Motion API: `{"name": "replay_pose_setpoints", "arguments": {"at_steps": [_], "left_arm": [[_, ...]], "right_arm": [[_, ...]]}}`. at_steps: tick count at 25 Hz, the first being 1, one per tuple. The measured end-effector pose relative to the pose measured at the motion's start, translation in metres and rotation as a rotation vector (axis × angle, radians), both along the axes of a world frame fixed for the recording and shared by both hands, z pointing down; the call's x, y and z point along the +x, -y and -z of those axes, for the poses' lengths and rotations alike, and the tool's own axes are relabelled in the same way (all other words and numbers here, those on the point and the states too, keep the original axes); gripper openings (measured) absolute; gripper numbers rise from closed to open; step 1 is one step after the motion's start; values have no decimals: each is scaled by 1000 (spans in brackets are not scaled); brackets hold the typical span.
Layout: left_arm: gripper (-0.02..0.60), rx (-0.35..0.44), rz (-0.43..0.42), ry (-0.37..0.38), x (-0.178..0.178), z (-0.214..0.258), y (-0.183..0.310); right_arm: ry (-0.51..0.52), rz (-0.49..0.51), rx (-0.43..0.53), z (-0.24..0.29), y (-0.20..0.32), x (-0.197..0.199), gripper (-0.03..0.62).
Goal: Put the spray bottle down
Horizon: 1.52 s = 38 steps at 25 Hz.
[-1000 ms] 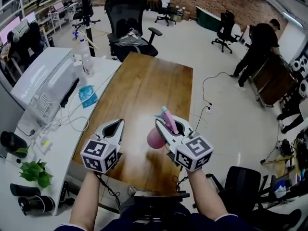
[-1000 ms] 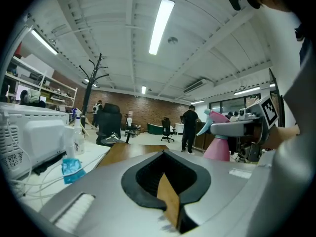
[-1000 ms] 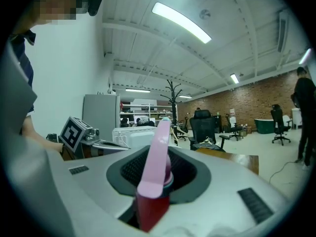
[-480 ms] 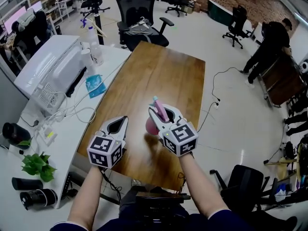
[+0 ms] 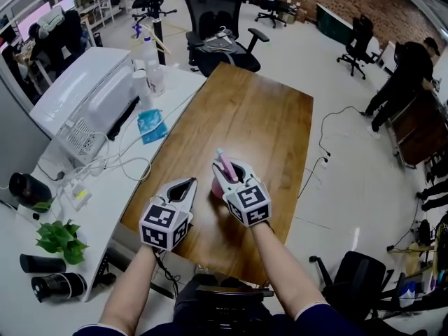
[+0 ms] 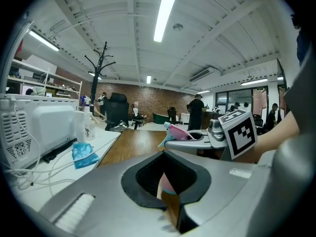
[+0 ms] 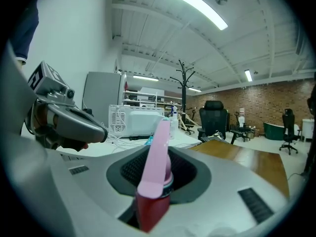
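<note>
Gripping the pink plastic spray bottle (image 5: pixel 225 165) around its collar, the right gripper (image 5: pixel 224 177) is clenched, its dark pads pressing in from both sides. The bottle's pink head rises at a slant out of the jaws and ends in a pale blue tip, while the rounded pink body hangs below them.

The bottle is over the near end of the long brown wooden table (image 5: pixel 262 110), roughly midway across its width. Whether its base touches the tabletop cannot be made out.

The left gripper (image 5: pixel 187 185) is over that same near end of the table, just beside the bottle. Its jaws are drawn together at the tips with nothing caught between them.

A white desk (image 5: pixel 105 187) adjoins the table's left edge. On it, a blue packet (image 5: pixel 150 126) lies close to the table and a white boxy machine (image 5: pixel 84 93) stands farther out.
</note>
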<state>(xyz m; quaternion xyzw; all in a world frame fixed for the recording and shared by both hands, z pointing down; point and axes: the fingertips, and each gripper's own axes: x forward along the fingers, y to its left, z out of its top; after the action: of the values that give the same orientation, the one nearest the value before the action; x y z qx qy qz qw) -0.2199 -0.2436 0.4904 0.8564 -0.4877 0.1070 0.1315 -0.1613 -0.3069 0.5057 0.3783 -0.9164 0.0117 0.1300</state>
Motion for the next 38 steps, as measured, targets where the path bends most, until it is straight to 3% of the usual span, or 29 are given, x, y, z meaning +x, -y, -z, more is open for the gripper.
{"name": "replay_pose_setpoints", "arguments": {"at_steps": [18, 29, 31, 35, 38], "left_arm": [[8, -39, 28, -15, -19, -17, -2], [8, -56, 12, -17, -11, -22, -6], [8, -50, 12, -19, -10, -19, -6], [8, -46, 5, -14, -6, -16, -7], [8, -42, 2, -19, -5, -13, -12]], "right_arm": [[-10, -2, -26, -41, 2, -14, 120], [-13, -7, -16, -48, -1, -10, 130], [-30, -6, -40, -55, -2, -8, 231], [-30, 9, -53, -52, -11, 3, 282], [43, -2, -86, -36, -28, 32, 282]]}}
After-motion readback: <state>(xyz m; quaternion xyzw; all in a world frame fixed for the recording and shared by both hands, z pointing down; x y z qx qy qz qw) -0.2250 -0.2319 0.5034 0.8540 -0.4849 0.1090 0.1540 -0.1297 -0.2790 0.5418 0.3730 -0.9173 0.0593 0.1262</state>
